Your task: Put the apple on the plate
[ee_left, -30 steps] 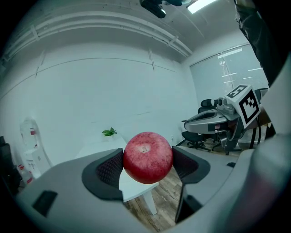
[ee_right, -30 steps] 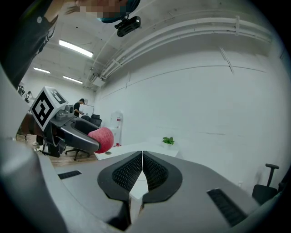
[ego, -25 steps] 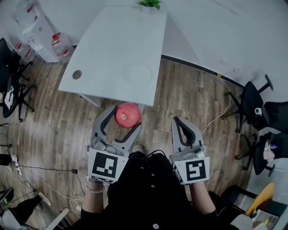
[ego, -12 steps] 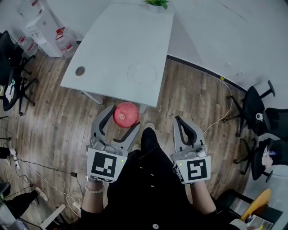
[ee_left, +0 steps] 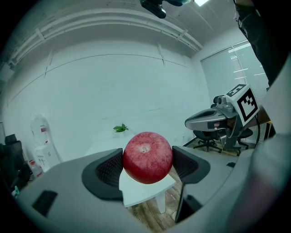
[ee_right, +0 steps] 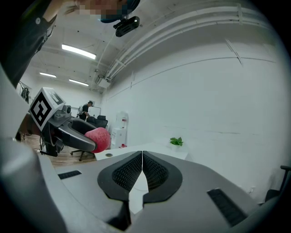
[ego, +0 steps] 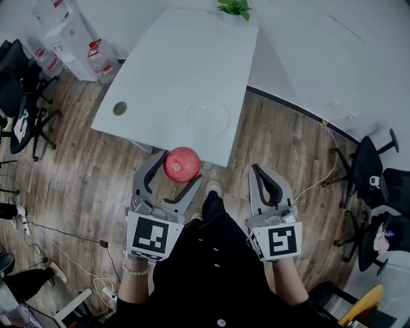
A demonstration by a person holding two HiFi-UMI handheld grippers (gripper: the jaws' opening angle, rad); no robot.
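- Two grippers show low in the head view, one in each of your hands, both held over the wood floor (ego: 83,186) on the near side of the white table (ego: 186,64).
- Your left gripper (ego: 179,165) is clamped on the apple (ego: 182,164). In the left gripper view the red fruit sits squarely between the two dark pads (ee_left: 109,169) and touches both, with a dimpled end turned up toward the camera.
- Your right gripper (ego: 256,172) is closed on itself. In the right gripper view its two ribbed pads press together with only a thin seam between them.
- The apple is carried in the jaws at the table's near edge, overlapping that edge in the head view, and it is short of the plate (ego: 208,118).
- The plate is clear and round. It lies on the table close to the near edge, just beyond the apple, and the apple is not yet on it.
- A small round hole (ego: 120,108) sits near the table's left corner, well apart from the plate.
- A green plant (ego: 234,8) stands at the table's far end, by the white wall.
- Water bottles (ego: 96,51) stand on the floor left of the table.
- Black office chairs (ego: 368,160) stand at the right edge of the head view.
- A thin cable (ego: 314,186) runs across the floor right of the table.
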